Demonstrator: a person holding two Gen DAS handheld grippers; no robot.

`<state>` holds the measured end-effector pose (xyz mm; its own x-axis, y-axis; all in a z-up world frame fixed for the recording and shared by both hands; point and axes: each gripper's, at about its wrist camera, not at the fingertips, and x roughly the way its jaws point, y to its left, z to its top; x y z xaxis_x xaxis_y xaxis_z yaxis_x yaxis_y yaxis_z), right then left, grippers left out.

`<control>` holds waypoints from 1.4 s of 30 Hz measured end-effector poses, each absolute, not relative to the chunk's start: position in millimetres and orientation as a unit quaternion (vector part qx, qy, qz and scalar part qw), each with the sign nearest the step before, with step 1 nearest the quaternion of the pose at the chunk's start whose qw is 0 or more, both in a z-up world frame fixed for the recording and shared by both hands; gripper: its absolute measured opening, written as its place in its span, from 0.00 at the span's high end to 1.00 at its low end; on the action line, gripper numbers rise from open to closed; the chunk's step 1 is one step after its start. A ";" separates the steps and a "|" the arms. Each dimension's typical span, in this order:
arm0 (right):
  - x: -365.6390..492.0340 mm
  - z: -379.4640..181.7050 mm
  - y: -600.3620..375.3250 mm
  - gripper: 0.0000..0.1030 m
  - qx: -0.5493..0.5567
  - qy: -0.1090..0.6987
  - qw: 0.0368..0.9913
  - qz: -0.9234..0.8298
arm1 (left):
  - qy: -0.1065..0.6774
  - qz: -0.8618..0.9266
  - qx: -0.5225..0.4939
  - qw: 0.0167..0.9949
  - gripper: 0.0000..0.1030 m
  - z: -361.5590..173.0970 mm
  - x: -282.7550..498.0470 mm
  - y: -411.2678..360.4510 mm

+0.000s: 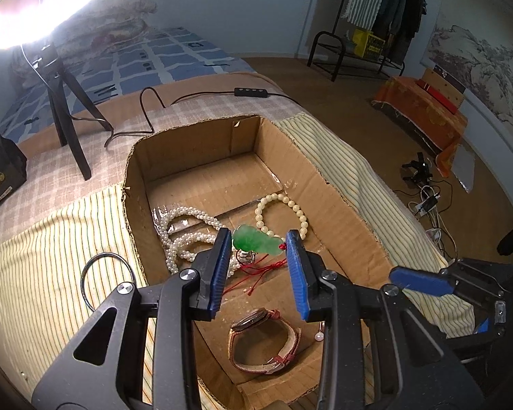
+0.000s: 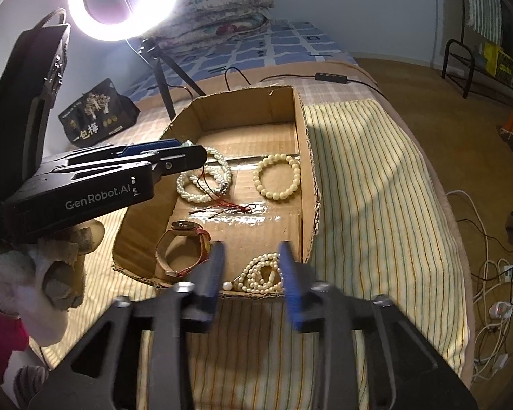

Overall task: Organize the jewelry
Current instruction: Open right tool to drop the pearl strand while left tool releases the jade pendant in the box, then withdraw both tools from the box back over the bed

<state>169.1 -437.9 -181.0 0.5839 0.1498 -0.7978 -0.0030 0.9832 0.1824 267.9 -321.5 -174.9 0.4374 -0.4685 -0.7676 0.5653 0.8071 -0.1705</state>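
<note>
Green jade pendant [image 1: 255, 242] lies in the cardboard box [image 1: 345, 205] beside a pearl necklace [image 1: 188, 235], between the wide-open, empty left tongs [image 1: 259, 270]; right tongs [image 2: 251, 282] gape empty over the box's near edge

I see an open cardboard box [image 1: 345, 205] holding the jewelry. A green jade pendant [image 1: 254, 243] with a red cord [image 1: 266, 268] lies near the middle. A coiled white pearl necklace [image 1: 184, 235] lies at its left. A cream bead bracelet [image 1: 282, 213] lies flat at the right. A watch [image 1: 265, 341] with a tan strap stands on its side at the near end.
</note>
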 end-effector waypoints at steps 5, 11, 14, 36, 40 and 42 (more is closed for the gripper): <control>169.1 -180.0 -436.6 0.51 0.077 0.455 0.886 0.040 | 0.435 -0.302 0.047 0.847 0.51 -173.2 269.3 -317.6; 167.1 -178.0 -430.5 0.37 0.063 0.453 0.889 0.031 | 0.430 -0.300 0.045 0.851 0.48 -167.4 268.2 -310.6; 166.6 -176.3 -428.8 0.31 0.059 0.450 0.891 0.024 | 0.427 -0.297 0.046 0.853 0.48 -164.0 267.3 -306.2; 161.9 -158.1 -418.5 0.24 0.065 0.453 0.889 -0.015 | 0.405 -0.262 0.032 0.875 0.48 -132.2 259.5 -238.5; 160.3 -155.4 -416.1 0.23 0.074 0.448 0.891 -0.015 | 0.401 -0.247 0.029 0.882 0.48 -127.0 260.0 -216.4; 159.3 -153.4 -412.7 0.23 0.071 0.444 0.893 -0.011 | 0.400 -0.240 0.026 0.884 0.48 -125.3 260.1 -203.4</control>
